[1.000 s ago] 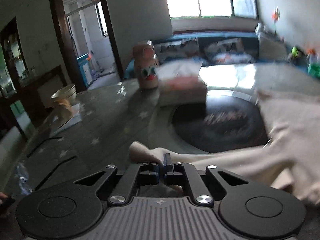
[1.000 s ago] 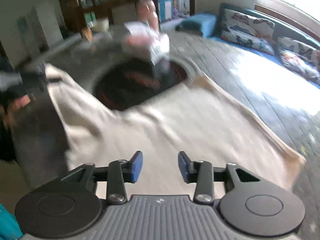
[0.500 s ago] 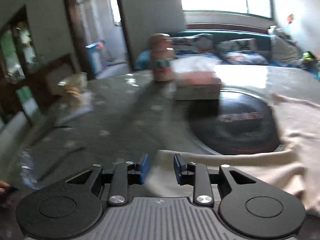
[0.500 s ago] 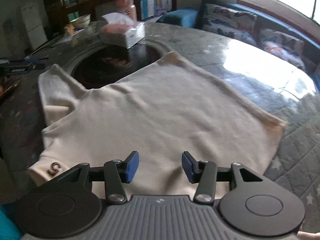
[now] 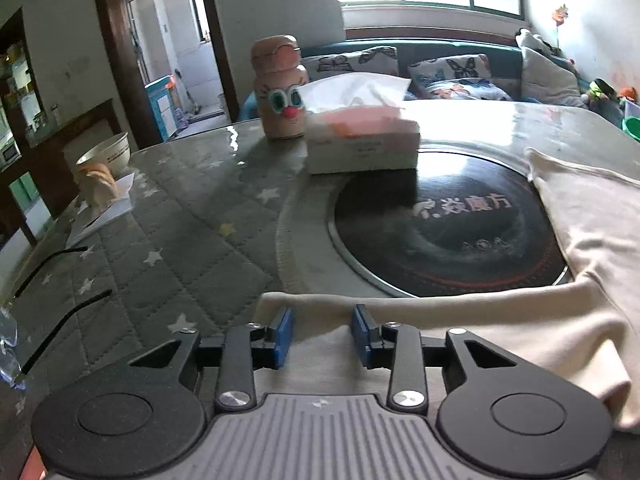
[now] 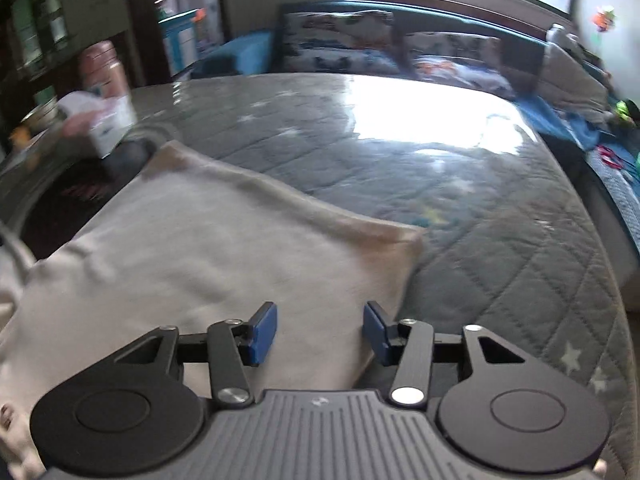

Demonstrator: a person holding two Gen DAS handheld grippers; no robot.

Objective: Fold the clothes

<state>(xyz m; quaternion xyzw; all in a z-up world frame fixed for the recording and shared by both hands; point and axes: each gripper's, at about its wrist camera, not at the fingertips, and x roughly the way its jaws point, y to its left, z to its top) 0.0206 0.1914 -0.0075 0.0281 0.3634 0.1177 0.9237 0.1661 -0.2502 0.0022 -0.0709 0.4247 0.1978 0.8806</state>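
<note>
A cream shirt (image 5: 576,248) lies spread flat on the quilted grey table cover (image 5: 168,232). In the left wrist view my left gripper (image 5: 322,330) is open, its blue pads on either side of the end of a sleeve (image 5: 400,312) that stretches left across the table. In the right wrist view the shirt's body (image 6: 192,248) fills the left half. My right gripper (image 6: 322,330) is open just above the shirt near its bottom right corner (image 6: 400,248). Neither gripper holds cloth.
A black round hob plate (image 5: 440,224) sits in the table under part of the shirt. Behind it stand a tissue box (image 5: 360,144), a pink face-painted bottle (image 5: 280,88) and a bowl (image 5: 106,154). Black cables (image 5: 64,316) lie at left. A sofa (image 6: 400,52) runs beyond the table.
My left gripper was shut on the sleeve end, then opened and let it drop flat on the table. The right wrist view has swung right, from the shirt's middle to its bottom right corner.
</note>
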